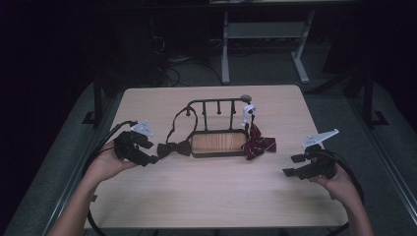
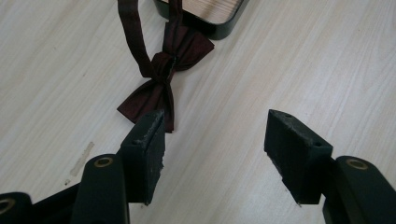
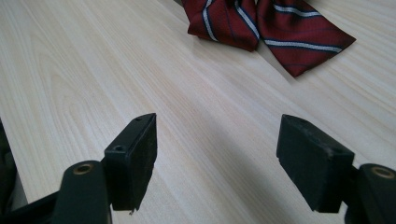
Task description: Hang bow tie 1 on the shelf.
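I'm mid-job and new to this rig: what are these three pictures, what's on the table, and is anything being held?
There is no robot arm. A person holds a hand-held two-jaw gripper in each hand.

The wide picture looks down from above the person's side of the table. The left gripper sits at its left, the right gripper at its right. The other two pictures come from cameras riding on each gripper, looking along its black jaws.

In the middle stands a small black rack with a wooden base. A dark bow tie lies at the rack's left, its strap looped over the rack. A red striped bow tie lies at its right.

Both grippers are open and hold nothing. The left gripper's jaws are right next to the dark bow tie.
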The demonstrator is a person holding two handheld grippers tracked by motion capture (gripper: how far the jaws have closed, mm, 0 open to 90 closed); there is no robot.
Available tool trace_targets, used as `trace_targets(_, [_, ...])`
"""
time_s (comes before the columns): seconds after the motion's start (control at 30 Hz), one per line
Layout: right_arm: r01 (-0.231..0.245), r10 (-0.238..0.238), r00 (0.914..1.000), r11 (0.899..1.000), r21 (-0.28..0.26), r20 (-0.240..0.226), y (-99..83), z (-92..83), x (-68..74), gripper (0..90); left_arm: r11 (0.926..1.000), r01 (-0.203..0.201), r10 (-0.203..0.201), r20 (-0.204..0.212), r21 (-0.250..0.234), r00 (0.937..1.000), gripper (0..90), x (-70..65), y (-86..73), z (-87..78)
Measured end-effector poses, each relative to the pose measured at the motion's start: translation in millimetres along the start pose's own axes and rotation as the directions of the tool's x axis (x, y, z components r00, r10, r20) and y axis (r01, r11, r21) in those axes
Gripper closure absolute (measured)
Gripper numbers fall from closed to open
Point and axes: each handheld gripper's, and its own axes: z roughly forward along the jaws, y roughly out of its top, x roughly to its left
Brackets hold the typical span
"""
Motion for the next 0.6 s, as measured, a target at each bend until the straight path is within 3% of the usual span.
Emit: trace_targets(0.6, [-0.001,0.001,1.0,1.0,0.001,-0.003,-0.8,3.1,1.0,28.8,0.9998,0.002,-0.003,-0.009,-0.02,1.0,36.5,-8.5,-15.8,8.9])
